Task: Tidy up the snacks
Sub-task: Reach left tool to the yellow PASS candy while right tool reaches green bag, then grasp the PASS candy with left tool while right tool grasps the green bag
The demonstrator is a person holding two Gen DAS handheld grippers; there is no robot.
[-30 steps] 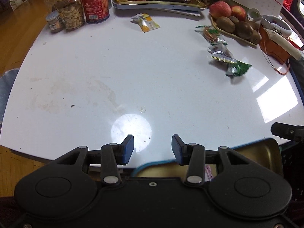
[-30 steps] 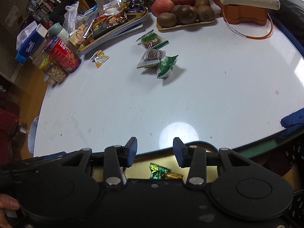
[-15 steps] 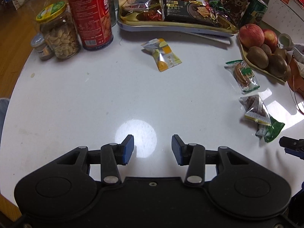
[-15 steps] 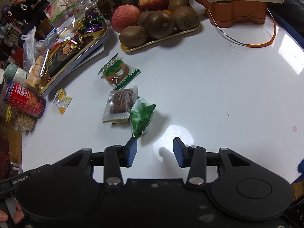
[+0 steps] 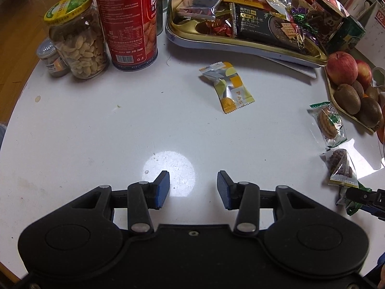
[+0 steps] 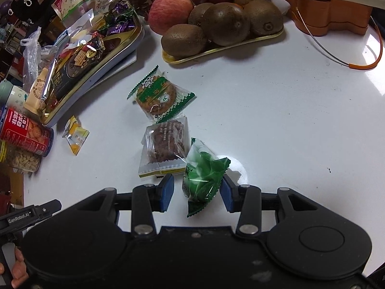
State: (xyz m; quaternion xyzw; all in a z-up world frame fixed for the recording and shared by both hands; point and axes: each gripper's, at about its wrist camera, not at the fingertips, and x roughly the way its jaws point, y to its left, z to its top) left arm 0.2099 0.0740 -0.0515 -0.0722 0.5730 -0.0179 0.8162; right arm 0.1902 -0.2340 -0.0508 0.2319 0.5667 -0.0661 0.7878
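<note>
Item count, loose on the white table (image 5: 96,125):

- Wrapped snacks: four. One yellow-and-silver packet (image 5: 226,86), one green-trimmed biscuit packet (image 6: 160,95), one clear packet with a brown cake (image 6: 166,148), one green packet (image 6: 203,174).
- Jars: two at upper left of the left wrist view. One peanut jar (image 5: 78,38), one small grey-lidded jar (image 5: 51,59).
- Red biscuit tins: one (image 5: 126,19).
- Gold snack trays: one (image 5: 240,44), heaped with packets too overlapped to count.
- Fruit trays: one (image 6: 223,50), at upper centre of the right wrist view.
- Apples: two (image 6: 169,12).
- Kiwifruit: at least five visible (image 6: 225,24).
- Grippers: two, one left gripper (image 5: 193,189) and one right gripper (image 6: 196,191).
</note>
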